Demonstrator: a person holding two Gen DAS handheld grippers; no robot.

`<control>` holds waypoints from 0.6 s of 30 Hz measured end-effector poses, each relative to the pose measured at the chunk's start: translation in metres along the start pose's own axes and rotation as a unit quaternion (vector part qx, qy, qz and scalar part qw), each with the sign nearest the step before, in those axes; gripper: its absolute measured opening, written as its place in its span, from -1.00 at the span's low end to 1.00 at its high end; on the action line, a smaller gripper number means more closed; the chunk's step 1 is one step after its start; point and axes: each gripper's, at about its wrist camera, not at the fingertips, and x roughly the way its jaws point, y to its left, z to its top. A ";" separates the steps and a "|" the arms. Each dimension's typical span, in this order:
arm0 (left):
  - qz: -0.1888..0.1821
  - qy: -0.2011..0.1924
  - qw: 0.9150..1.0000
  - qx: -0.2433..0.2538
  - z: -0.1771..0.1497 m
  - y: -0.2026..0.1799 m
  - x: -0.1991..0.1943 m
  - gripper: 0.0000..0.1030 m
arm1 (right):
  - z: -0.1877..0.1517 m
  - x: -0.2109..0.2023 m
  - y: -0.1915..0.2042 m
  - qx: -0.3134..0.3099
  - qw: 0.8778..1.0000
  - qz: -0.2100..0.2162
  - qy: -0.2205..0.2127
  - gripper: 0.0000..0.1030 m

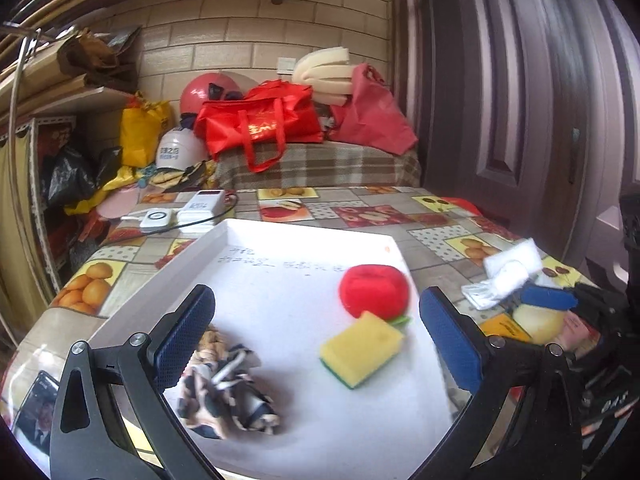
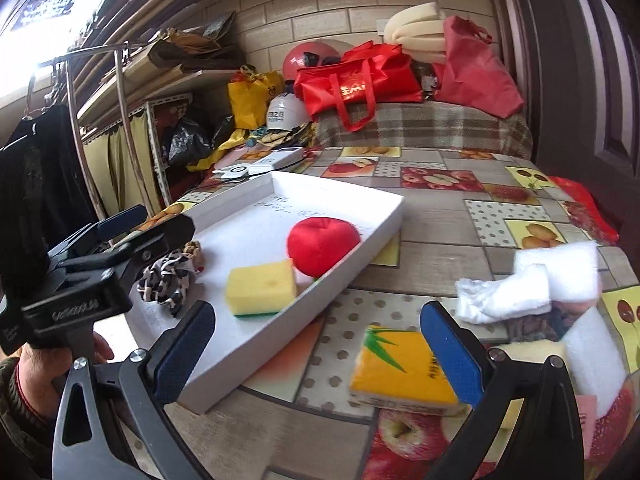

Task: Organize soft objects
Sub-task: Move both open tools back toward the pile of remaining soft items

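Left wrist view: left hand-held gripper (image 1: 316, 338) gapes wide, empty, above the white tray (image 1: 160, 280). Inside the tray lie a red plush apple (image 1: 374, 290), yellow sponge (image 1: 360, 348) touching it, and patterned cloth (image 1: 228, 392). Right hand-held gripper (image 2: 318, 346), wide open and empty, hovers beside the tray over a yellow tissue pack (image 2: 400, 368); white towel (image 2: 504, 292) lies farther out on the surface (image 2: 432, 256).

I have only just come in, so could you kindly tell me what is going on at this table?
A person is sorting soft things into a shallow white tray with a handheld gripper in each hand. The tray already holds a red plush apple, a yellow sponge and a patterned cloth. The left gripper hovers open over the tray, holding nothing. The right gripper is open above a yellow tissue pack on the tablecloth, with a white cloth lying beyond it.
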 end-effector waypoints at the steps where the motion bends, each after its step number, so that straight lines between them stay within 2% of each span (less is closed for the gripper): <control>1: -0.018 0.002 1.000 0.010 -0.001 -0.011 -0.001 1.00 | -0.001 -0.008 -0.008 0.002 1.000 -0.008 -0.009 0.99; 5: -0.084 0.028 0.995 0.048 -0.003 -0.050 0.003 0.99 | -0.009 -0.049 -0.041 0.009 0.998 -0.047 -0.047 0.99; 7: -0.104 0.045 0.991 0.066 -0.004 -0.067 0.008 0.99 | -0.018 -0.067 -0.062 0.020 0.996 -0.072 -0.046 0.99; 9: -0.121 0.063 0.988 0.071 -0.004 -0.080 0.015 0.99 | -0.029 -0.073 -0.083 0.028 0.995 -0.093 -0.013 0.99; 12: -0.141 0.089 0.983 0.081 -0.005 -0.099 0.026 0.99 | -0.052 -0.065 -0.106 0.028 0.989 -0.126 0.065 1.00; 13: -0.145 0.098 0.980 0.090 -0.006 -0.105 0.029 0.99 | -0.055 -0.064 -0.111 0.039 0.989 -0.118 0.082 0.99; 15: -0.151 0.112 0.976 0.111 -0.008 -0.118 0.035 0.99 | -0.056 -0.067 -0.114 0.050 0.990 -0.104 0.085 1.00; 18: -0.153 0.128 0.970 0.136 -0.010 -0.131 0.044 0.99 | -0.053 -0.060 -0.105 0.030 0.987 -0.120 0.101 1.00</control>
